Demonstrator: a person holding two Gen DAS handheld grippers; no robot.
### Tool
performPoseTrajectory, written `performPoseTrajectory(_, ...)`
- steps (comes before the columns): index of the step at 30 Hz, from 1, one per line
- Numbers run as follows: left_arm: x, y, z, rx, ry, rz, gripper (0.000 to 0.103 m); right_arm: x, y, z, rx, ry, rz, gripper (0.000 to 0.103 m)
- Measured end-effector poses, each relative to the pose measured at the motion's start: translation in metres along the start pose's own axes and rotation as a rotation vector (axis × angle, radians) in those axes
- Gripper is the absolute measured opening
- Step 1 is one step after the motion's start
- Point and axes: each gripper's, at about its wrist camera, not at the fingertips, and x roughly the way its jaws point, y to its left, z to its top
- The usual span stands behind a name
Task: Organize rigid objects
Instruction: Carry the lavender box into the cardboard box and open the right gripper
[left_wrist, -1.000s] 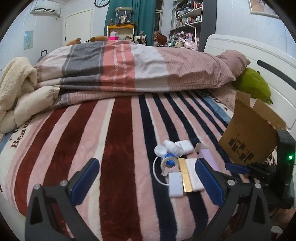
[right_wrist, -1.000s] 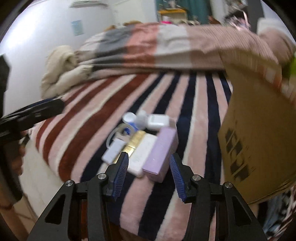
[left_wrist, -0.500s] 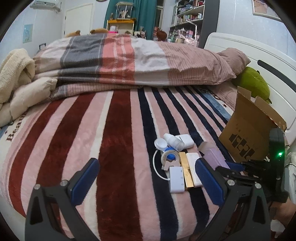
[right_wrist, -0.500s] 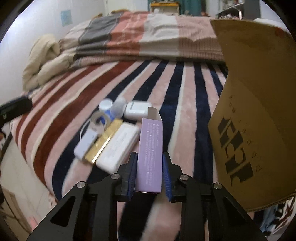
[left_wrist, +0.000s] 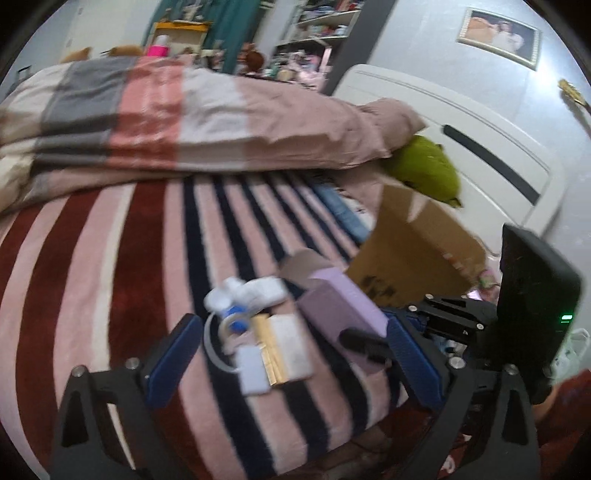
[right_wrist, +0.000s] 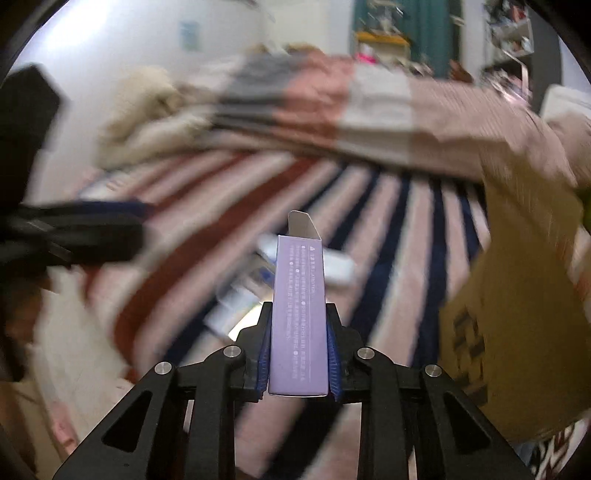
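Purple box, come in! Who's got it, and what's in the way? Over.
Right gripper shut on purple box, lifted off bed. Left gripper open, empty. Cardboard box close on right.

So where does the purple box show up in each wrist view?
Left wrist: the purple box sits right of centre, lifted above the blanket, beside the small white items.
Right wrist: the purple box is at bottom centre, clamped between the right gripper fingers, pointing away.
Shared landmark: the cardboard box, to the right of it in both views.
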Motion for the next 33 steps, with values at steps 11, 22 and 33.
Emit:
performPoseTrajectory(11,0.020,-0.059,0.065,0.059,0.003,-0.186,0.054,-0.052,-0.010,0.040,-0.052,-0.112,0.108,0.020)
performPoseTrajectory(22,0.107,-0.162,0.130,0.196,0.159,-0.252,0.053,-0.105,-0.126,0.043,0.088,-0.053,0.040,0.020)
performPoseTrajectory(33,0.179,-0.190,0.125,0.197,0.373,-0.168,0.059,-0.083,-0.195,0.024,0.182,0.195,0.030,0.023)
